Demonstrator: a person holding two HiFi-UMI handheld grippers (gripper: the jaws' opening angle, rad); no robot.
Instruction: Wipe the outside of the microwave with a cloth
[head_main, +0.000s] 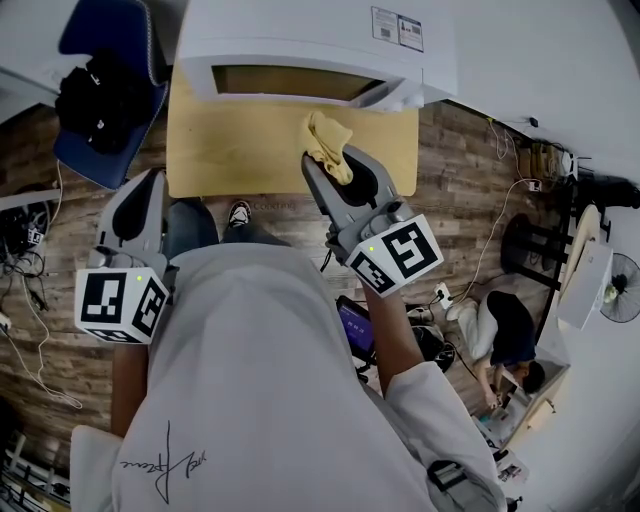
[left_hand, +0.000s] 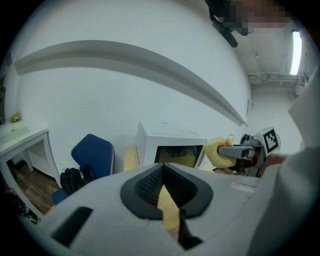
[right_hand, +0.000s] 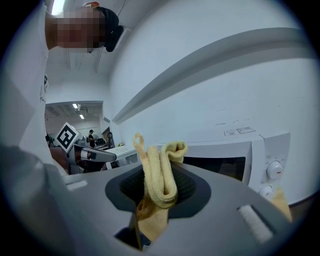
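Nearest the camera is the person's white shirt, with a line of handwriting-style print that cannot be read. The left claw hangs low at the person's side. Its marker cube carries black-and-white squares, and in the left gripper view the left claw has its ribbed black pads pressed together at the tips with nothing between them.

The right claw reaches forward over the bench, a pale wooden top. It is clamped on the cloth, as the right gripper view shows, where the right claw pinches the folded fabric between its pads. The cloth is soft yellow terry, bunched into a double fold, with a small loop sticking up at its top. It is held in the air just in front of the microwave, near the right end of the door. Whether it touches the front cannot be told.

The microwave is white with a dark window, and two round white knobs sit on its right panel. A printed label lies on its top, the writing too small to read.

Left of the bench stands a blue chair with a black bag on its seat. Behind everything is a plain white wall.
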